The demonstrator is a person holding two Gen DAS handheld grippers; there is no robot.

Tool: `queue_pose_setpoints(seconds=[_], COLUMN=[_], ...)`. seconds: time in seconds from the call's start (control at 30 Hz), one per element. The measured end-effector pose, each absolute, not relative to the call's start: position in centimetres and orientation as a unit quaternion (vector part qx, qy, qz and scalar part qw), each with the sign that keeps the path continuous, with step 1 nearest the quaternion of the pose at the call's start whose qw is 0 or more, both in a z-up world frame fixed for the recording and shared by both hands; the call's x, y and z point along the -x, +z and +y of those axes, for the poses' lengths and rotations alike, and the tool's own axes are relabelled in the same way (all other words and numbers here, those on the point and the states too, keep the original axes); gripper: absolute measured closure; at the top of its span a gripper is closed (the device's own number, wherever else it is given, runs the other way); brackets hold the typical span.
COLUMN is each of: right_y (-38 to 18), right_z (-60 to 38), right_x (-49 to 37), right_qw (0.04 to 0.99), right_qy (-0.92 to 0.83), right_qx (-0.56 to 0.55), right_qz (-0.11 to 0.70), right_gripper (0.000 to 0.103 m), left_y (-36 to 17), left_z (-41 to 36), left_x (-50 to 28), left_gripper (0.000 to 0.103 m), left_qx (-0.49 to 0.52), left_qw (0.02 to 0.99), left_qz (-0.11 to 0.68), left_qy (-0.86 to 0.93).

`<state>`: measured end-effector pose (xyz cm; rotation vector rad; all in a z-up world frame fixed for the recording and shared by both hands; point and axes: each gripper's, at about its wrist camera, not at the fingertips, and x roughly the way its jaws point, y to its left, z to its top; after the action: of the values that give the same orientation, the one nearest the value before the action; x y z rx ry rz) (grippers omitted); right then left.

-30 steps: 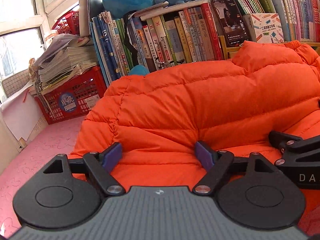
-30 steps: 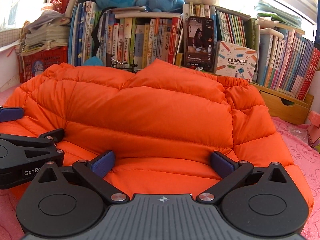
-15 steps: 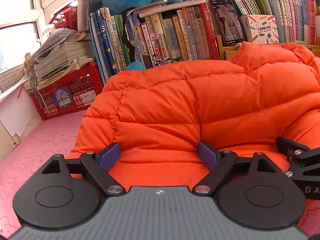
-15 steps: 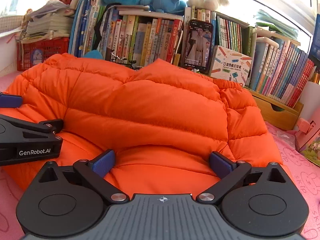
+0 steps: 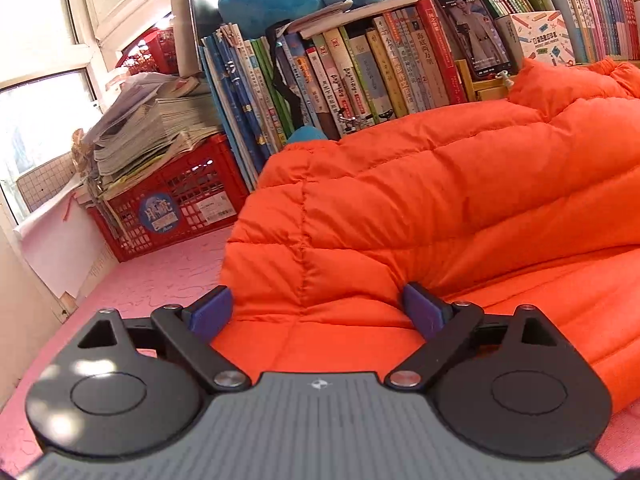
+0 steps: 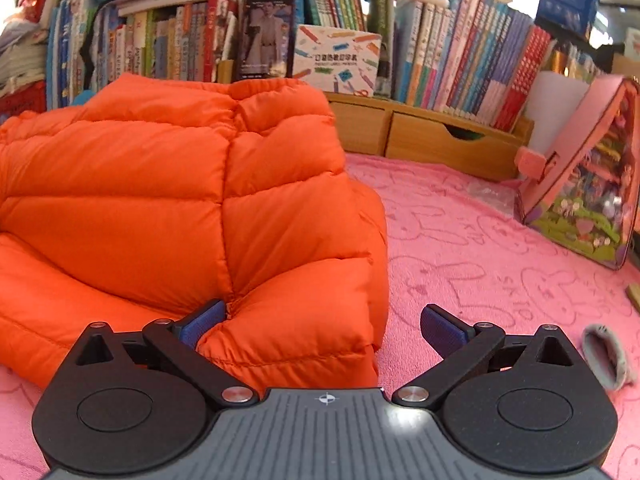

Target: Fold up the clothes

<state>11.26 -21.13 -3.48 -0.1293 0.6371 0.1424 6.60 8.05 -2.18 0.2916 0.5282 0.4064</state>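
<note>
**Jacket doubled over on the pink tabletop, tongs spread at its near corners**

Jacket first: an orange quilted down jacket (image 5: 440, 208) lies on the pink cloth-covered tabletop (image 6: 480, 240), filling most of both views. It is seen bulked up in at least two layers, an upper puffed layer resting over a flatter lower one that reaches toward the near edge. Its right-hand end is stacked and rounded off just short of the bare pink cloth; its left-hand end stops near a red crate (image 5: 176, 208) piled with papers. Behind it, along the far edge, a row of books (image 5: 360, 68) stands, with a phone (image 6: 266, 32) propped among them.

As for progress, a doubled-over state is shown, so some folding appears to be in place; the bundle is loose and puffy rather than compact. Whether further folds are wanted or only tidying is left cannot be settled from these views.

The left tongs (image 5: 316, 312) are held wide open at the near left corner of the jacket, fabric lying between the pads but not pinched. The right tongs (image 6: 320, 322) are likewise spread wide at the near right corner; the left pad is pressed against a quilted bulge, the right pad stands over bare cloth, and nothing is gripped. A small grey item (image 6: 608, 360) lies near the right edge.
</note>
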Motion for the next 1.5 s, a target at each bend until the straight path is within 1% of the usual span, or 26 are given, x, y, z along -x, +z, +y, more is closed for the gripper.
queue_pose_setpoints(seconds=[0.07, 0.1, 0.13, 0.17, 0.23, 0.27, 0.33, 0.37, 0.43, 0.53, 0.6, 0.63, 0.67, 0.73, 0.8, 0.87, 0.93, 1.03, 1.1, 1.23, 1.33, 1.37, 1.5], right_y=[-3.6, -3.7, -3.7, -3.7, -3.6, -3.4, -2.6, -2.2, -0.5, 1.8, 2.7, 3.0, 3.1, 3.1, 2.8, 1.7, 0.2, -0.4, -1.0, -1.9, -1.8, -1.9, -1.8], right_z=[-21.6, -21.8, -21.9, -22.0, -22.5, -22.8, -22.8, -22.8, -21.2, -17.2, -13.7, -11.8, -10.5, -7.9, -5.9, -4.7, -4.8, -5.5, -6.2, -7.3, -9.1, -9.7, -12.6], right_x=[-11.4, -11.5, -11.5, -11.6, -11.5, -11.5, -10.4, -9.9, -8.5, -7.1, -7.5, -8.2, -8.9, -11.0, -13.3, -15.7, -18.3, -19.8, -20.0, -20.2, -20.8, -21.1, -22.7], right_qw=[0.943, 0.942, 0.941, 0.941, 0.939, 0.939, 0.948, 0.952, 0.974, 0.987, 0.981, 0.976, 0.973, 0.968, 0.964, 0.961, 0.958, 0.958, 0.957, 0.952, 0.954, 0.955, 0.959], right_qy=[0.077, 0.080, 0.083, 0.085, 0.086, 0.084, 0.072, 0.066, 0.047, 0.082, 0.124, 0.140, 0.152, 0.175, 0.178, 0.166, 0.158, 0.137, 0.130, 0.112, 0.094, 0.084, 0.041], right_qx=[0.045, 0.036, 0.033, 0.027, 0.003, -0.013, -0.022, -0.026, 0.021, 0.085, 0.135, 0.157, 0.166, 0.171, 0.182, 0.191, 0.189, 0.189, 0.197, 0.243, 0.237, 0.235, 0.215], right_qz=[0.321, 0.325, 0.326, 0.327, 0.332, 0.334, 0.310, 0.297, 0.220, 0.105, 0.056, 0.050, 0.050, 0.057, 0.074, 0.108, 0.150, 0.168, 0.171, 0.151, 0.156, 0.159, 0.182], right_gripper=[0.001, 0.001, 0.001, 0.001, 0.001, 0.001, 0.002, 0.003, 0.003, 0.003, 0.003, 0.003, 0.004, 0.010, 0.021, 0.024, 0.024, 0.023, 0.023, 0.021, 0.019, 0.017, 0.014], left_y=[-2.3, -2.3, -2.3, -2.3, -1.2, -0.7, 0.4, 1.0, 2.1, 2.7, 2.5, 2.3, 2.0, 1.6, 1.0, 0.2, -0.8, -1.8, -2.2, -2.9, -3.0, -3.1, -3.3], left_z=[10.0, 11.2, 12.4, 13.6, 13.8, 13.9, 14.2, 14.3, 14.5, 11.7, 9.5, 8.6, 7.7, 6.9, 6.6, 6.9, 7.4, 8.5, 9.5, 11.1, 12.2, 12.4, 12.9], left_x=[-6.0, -5.6, -5.3, -5.0, -4.4, -4.1, -3.4, -3.1, -2.5, -5.0, -7.7, -9.1, -10.5, -12.9, -14.9, -16.6, -17.5, -18.5, -18.9, -19.2, -19.2, -19.1, -19.1], left_gripper=[0.009, 0.007, 0.003, 0.002, 0.002, 0.003, 0.015, 0.016, 0.017, 0.016, 0.017, 0.017, 0.018, 0.019, 0.019, 0.019, 0.018, 0.018, 0.018, 0.017, 0.017, 0.017, 0.013], left_qx=[-0.139, -0.123, -0.107, -0.091, -0.070, -0.060, -0.038, -0.028, -0.006, -0.037, -0.075, -0.095, -0.115, -0.150, -0.178, -0.200, -0.212, -0.220, -0.212, -0.211, -0.197, -0.197, -0.210], left_qw=[0.930, 0.930, 0.930, 0.929, 0.935, 0.938, 0.944, 0.946, 0.950, 0.964, 0.965, 0.964, 0.962, 0.957, 0.949, 0.941, 0.934, 0.925, 0.923, 0.915, 0.915, 0.914, 0.912], left_qz=[0.263, 0.271, 0.280, 0.288, 0.275, 0.268, 0.254, 0.247, 0.233, 0.205, 0.203, 0.205, 0.206, 0.206, 0.212, 0.222, 0.231, 0.248, 0.257, 0.265, 0.272, 0.273, 0.267], left_qy=[0.216, 0.216, 0.215, 0.214, 0.212, 0.211, 0.209, 0.208, 0.206, 0.167, 0.146, 0.140, 0.134, 0.139, 0.150, 0.161, 0.171, 0.185, 0.192, 0.217, 0.224, 0.225, 0.230])
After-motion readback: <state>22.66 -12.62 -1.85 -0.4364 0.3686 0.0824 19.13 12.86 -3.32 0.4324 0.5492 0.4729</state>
